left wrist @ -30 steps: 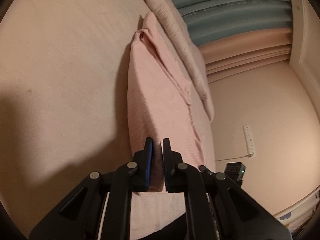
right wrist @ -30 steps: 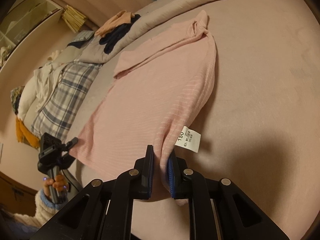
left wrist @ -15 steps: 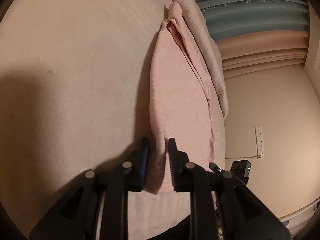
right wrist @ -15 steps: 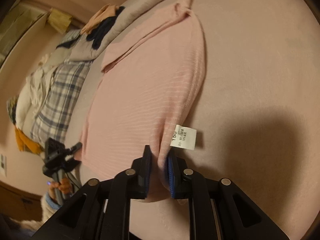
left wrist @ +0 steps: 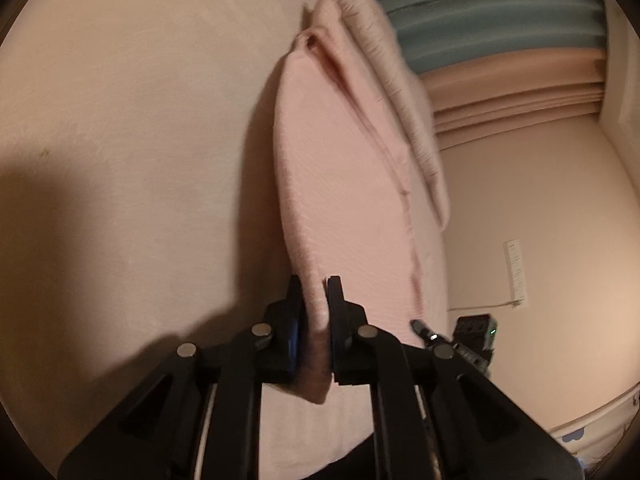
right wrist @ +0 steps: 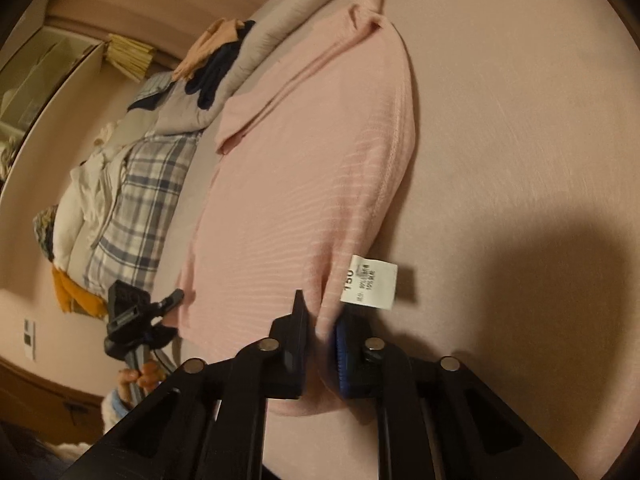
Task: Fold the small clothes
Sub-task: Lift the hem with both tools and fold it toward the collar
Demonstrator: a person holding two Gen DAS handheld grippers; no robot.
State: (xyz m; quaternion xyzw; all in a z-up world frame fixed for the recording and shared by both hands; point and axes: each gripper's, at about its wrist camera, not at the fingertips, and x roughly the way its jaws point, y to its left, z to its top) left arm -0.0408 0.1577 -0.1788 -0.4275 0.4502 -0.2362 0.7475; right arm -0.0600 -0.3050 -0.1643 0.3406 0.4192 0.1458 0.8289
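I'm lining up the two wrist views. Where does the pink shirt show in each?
Left wrist: the pink shirt runs up the middle, from the pads to the top.
Right wrist: it fills the centre, its white tag low and right of centre.
Shared landmark: the grey duvet along its far edge.

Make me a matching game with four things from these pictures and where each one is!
Things:
1. white label
2. plaid cloth
3. pink shirt
4. left gripper

Places or states:
A. in the pile of clothes at the bed's edge
B. spread flat on the bed
C. shut on a corner of the pink shirt
D. sticking out of the shirt's side seam, just above the right gripper

Pairs: 1-D, 2-A, 3-B, 4-C
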